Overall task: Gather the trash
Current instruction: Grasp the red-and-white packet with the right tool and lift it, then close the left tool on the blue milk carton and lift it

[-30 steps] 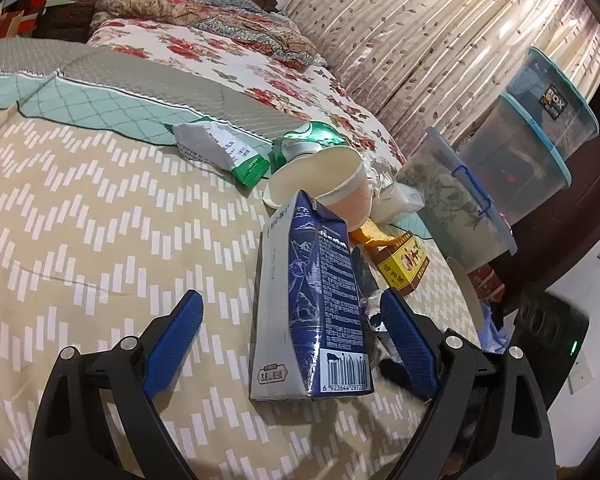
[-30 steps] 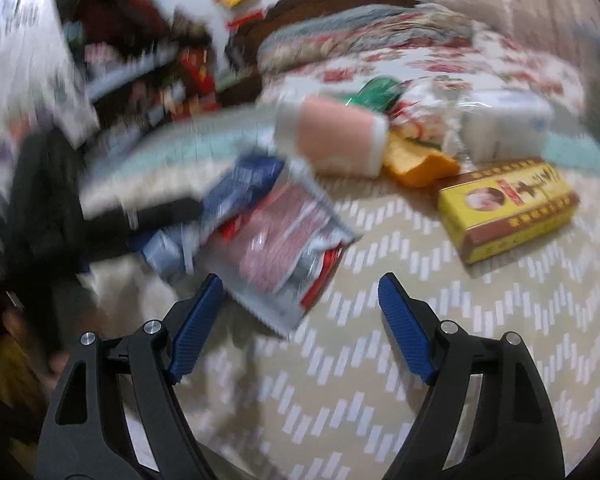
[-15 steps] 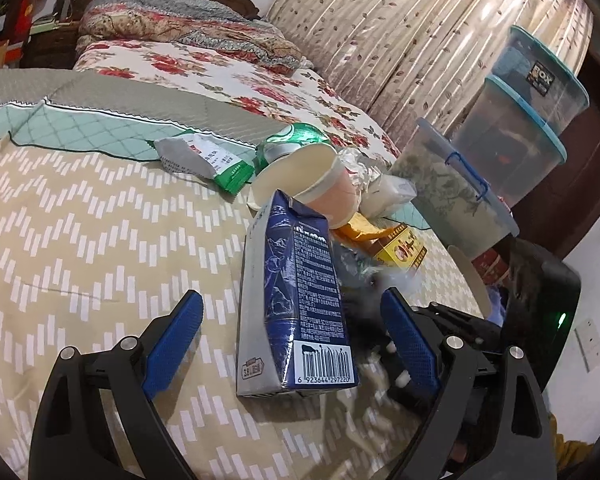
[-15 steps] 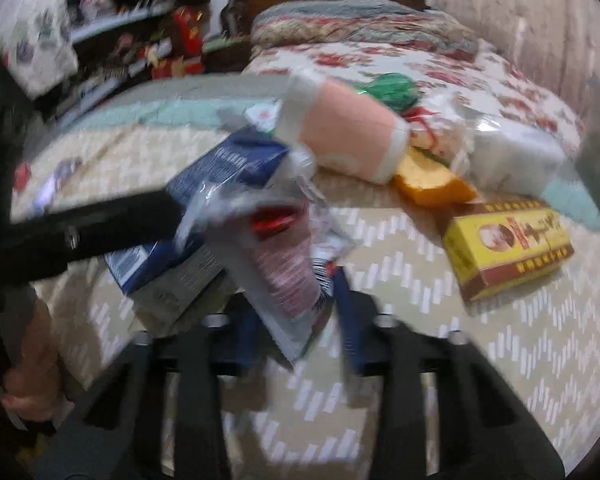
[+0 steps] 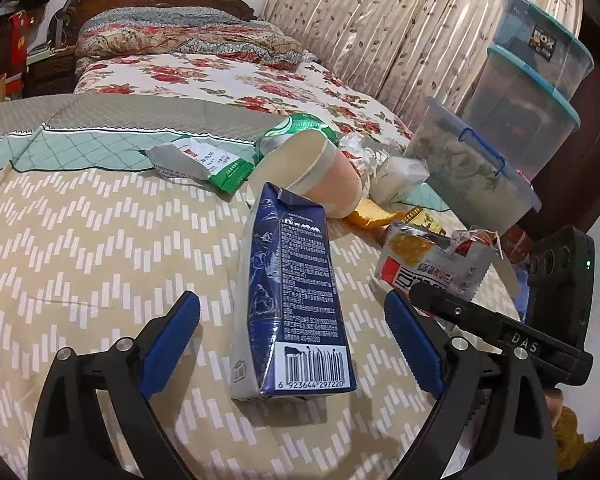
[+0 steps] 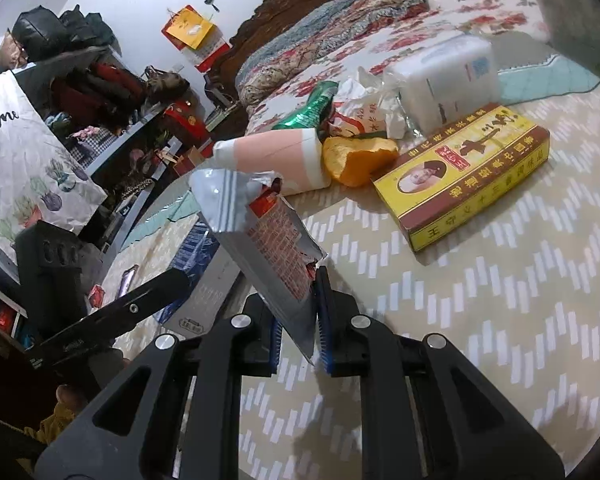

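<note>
The right tool is closing on the corner of a torn snack wrapper, lifted off the bed beside the milk carton. The left tool stands apart, the carton lying between its fingers untouched. To do this well, the pinch should settle fully before carrying off (a thin foil corner slips easily), keeping clear of the carton.

Beside the beige, white-chevroned bedspread lie a dark blue carton, a yellow-and-maroon box and a silver-and-red wrapper.
</note>
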Tool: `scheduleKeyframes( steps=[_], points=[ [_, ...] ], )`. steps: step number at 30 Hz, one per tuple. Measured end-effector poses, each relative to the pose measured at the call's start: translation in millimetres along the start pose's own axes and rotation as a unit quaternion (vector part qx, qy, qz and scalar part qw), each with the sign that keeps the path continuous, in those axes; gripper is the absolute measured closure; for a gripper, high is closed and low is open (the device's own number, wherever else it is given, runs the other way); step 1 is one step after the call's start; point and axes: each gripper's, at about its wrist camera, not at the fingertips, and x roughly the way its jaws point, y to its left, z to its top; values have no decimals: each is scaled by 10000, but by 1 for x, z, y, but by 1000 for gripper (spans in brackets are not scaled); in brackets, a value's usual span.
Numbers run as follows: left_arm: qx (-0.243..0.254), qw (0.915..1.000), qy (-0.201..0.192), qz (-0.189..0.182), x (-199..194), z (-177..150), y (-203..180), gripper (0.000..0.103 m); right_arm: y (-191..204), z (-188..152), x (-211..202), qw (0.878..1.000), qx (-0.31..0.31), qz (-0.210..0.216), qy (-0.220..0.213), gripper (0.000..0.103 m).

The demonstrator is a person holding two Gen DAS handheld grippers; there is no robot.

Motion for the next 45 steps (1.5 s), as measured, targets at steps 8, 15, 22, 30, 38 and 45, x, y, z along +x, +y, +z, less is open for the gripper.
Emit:
scheduleKeyframes(
  steps=[8,15,22,30,38,45],
  points=[
    [-44,9999,70,124,8,3,-3,12,5,-2,5,10000,-33,-47,61,85],
    [80,9993,133,340,13,3,-9,25,6,-7,5,9999,-77,-96,57,85],
    [89,9990,293,314,18,0,-8,51,11,-10,7,9996,-202,-190,43,85],
    [109,9991,265,299,15,-2,-8,51,11,-10,6,9996,-195,-192,37,85],
    [409,9990,151,62,9,-6,-16,51,13,-9,7,9996,-212,-197,42,85],
    [348,9990,285,54,13,-5,-15,50,13,-9,7,9996,-211,-198,47,85]
  ],
)
